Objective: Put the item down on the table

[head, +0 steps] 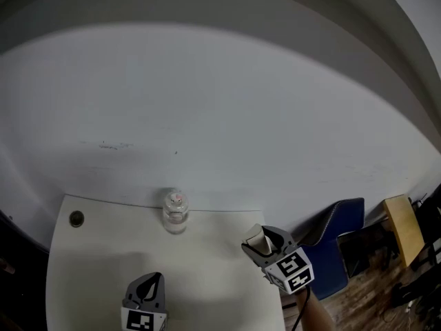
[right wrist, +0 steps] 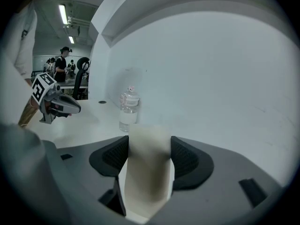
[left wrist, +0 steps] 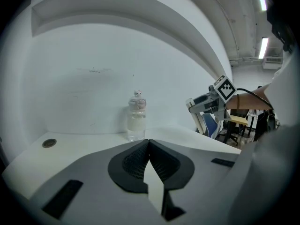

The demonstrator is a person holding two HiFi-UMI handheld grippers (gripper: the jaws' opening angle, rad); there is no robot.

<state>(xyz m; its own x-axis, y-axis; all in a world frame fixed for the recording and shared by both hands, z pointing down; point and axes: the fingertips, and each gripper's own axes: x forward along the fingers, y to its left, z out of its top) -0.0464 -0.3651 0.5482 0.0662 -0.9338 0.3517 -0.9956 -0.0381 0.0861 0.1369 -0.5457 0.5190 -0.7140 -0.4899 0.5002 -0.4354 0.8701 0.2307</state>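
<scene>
Pressing its jaws together on nothing, our left gripper (left wrist: 148, 146) sits nearest us, in front of the bottle (head: 175, 212). Our right gripper (right wrist: 149, 146), nearer than the bottle and to its right, pinches a pale cream item (right wrist: 147, 177) above the table (head: 103, 254).

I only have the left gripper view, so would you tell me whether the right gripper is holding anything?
Observer: Yes, the right gripper is shut on a pale cream flat-faced item.
Operator: Thank you. Where does it sit over the table?
Observer: In the head view it hangs by the right edge of the white table, to the right of the clear plastic bottle and nearer the person.
</scene>
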